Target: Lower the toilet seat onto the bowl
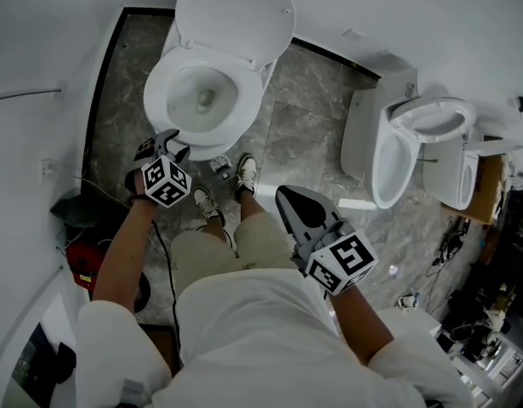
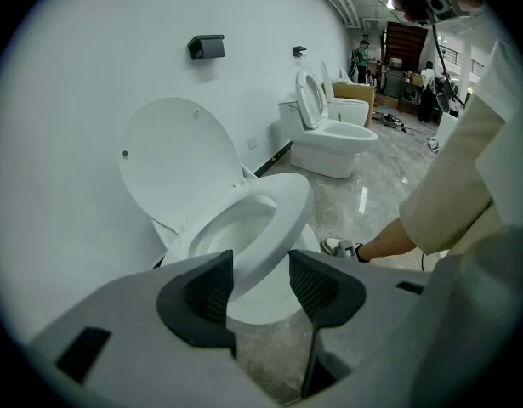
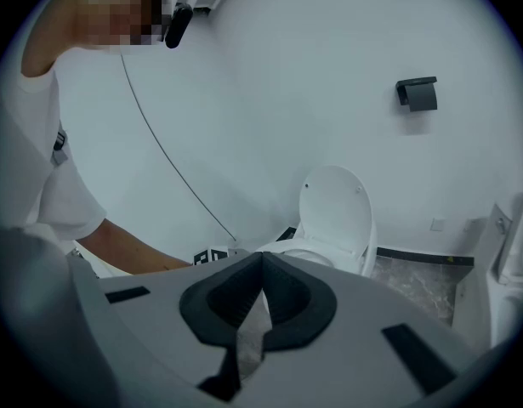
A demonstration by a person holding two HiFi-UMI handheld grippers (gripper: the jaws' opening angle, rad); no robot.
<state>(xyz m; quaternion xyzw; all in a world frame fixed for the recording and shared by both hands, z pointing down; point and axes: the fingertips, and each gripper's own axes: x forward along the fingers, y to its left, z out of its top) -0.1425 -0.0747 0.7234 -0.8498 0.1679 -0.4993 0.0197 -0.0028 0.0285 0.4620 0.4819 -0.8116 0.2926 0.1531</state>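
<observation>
The white toilet (image 1: 244, 117) stands against the wall, its lid (image 1: 235, 11) upright. The seat (image 1: 159, 100) lies down over the bowl. My left gripper (image 1: 173, 145) hovers at the bowl's front rim. In the left gripper view its jaws (image 2: 261, 266) are open, and the seat's front edge (image 2: 287, 202) shows in the gap just beyond the pads, which are not pressing on it. My right gripper (image 1: 282, 192) is held back over my right leg, shut and holding nothing. In its own view the closed tips (image 3: 261, 257) point toward the toilet and its lid (image 3: 333, 202).
Two more white toilets (image 1: 397, 151) (image 1: 452, 168) stand to the right along the wall. My shoes (image 1: 206, 202) (image 1: 247, 172) are just in front of the bowl. Cables and a red object (image 1: 82, 262) lie at the left, and clutter (image 1: 491, 313) at the lower right. A black holder (image 2: 207, 47) hangs on the wall.
</observation>
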